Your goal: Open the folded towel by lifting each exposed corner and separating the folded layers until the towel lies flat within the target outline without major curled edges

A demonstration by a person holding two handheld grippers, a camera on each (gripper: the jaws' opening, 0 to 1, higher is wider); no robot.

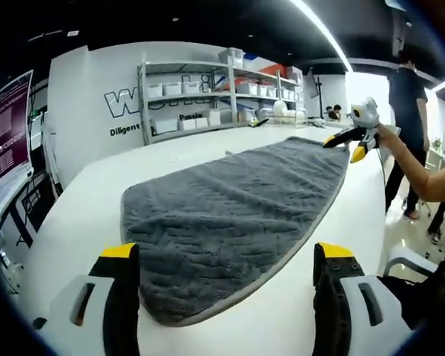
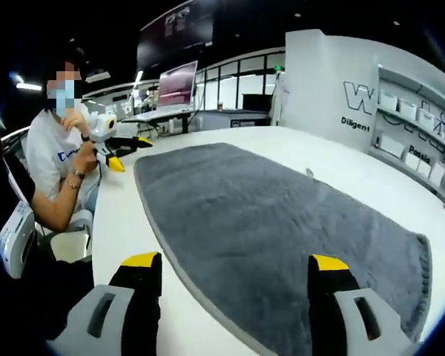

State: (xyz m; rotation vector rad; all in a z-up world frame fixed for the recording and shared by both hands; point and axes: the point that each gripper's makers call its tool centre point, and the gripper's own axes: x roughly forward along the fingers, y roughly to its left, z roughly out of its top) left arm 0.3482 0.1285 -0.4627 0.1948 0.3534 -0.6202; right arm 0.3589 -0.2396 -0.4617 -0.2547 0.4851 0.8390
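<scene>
Left gripper view — item: grey towel point(image 1: 230, 215), spread in a single layer on the white table point(image 1: 81, 200), long axis running away from the camera; near end rounded by the lens, far end reaching toward the right gripper point(image 1: 354, 139), which is held beside the towel's far right corner by a person's arm. No target outline can be made out on the table in either view

Left gripper point(image 1: 226, 259): jaws spread wide, near end of the towel lying between and beyond them; nothing pinched, and contact with the cloth cannot be told

Right gripper view — same towel point(image 2: 282, 230), seen from the opposite end; bound edge looks flat along the side nearest the person; far-right corner point(image 2: 419, 259) shows a slightly darker, possibly raised hem. Right gripper point(image 2: 233, 267): jaws wide apart, empty, towel end between them. Left gripper point(image 2: 126, 148) at the far corner, tips just beside the edge

Step in hand, as judged: final flattening. Advice: check each corner for a remaining curl, pinch only the hem, draw outward low along the table, both ends tensioned evenly so the cloth does not skew
</scene>
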